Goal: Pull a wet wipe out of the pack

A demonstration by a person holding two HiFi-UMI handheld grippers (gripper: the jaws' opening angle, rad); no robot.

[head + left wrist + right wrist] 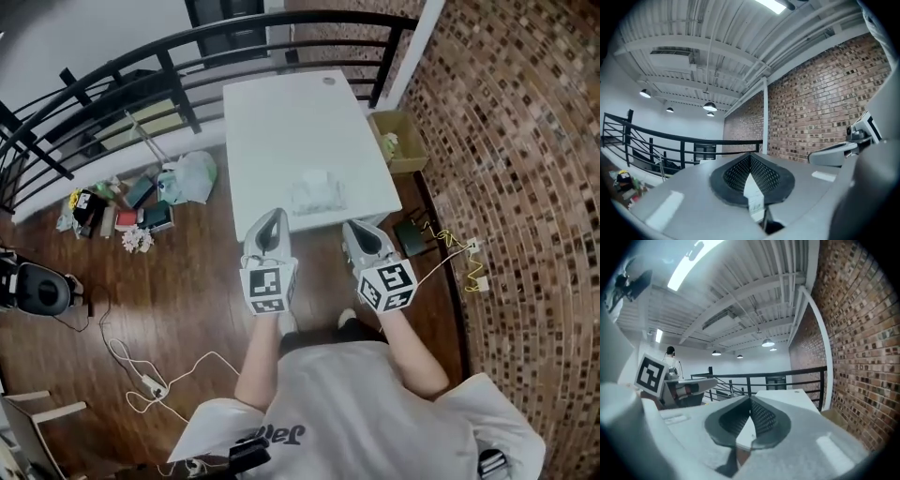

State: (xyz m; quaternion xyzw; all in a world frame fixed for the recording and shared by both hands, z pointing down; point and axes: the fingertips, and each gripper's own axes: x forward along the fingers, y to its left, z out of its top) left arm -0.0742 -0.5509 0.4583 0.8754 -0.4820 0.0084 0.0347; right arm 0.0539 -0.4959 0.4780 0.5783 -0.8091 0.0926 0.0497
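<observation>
The wet wipe pack, pale and crinkled, lies on the white table close to its front edge. Both grippers hover side by side in front of that edge, pointing roughly level at the table. My left gripper sits left of the pack, its jaws meeting at the tips with nothing between them. My right gripper sits right of the pack, also shut and empty. Neither touches the pack. Each gripper shows at the edge of the other's view.
A black railing curves behind the table and a brick wall runs along the right. An open cardboard box stands by the table's right side. Clutter and a plastic bag lie on the floor at left, cables nearer me.
</observation>
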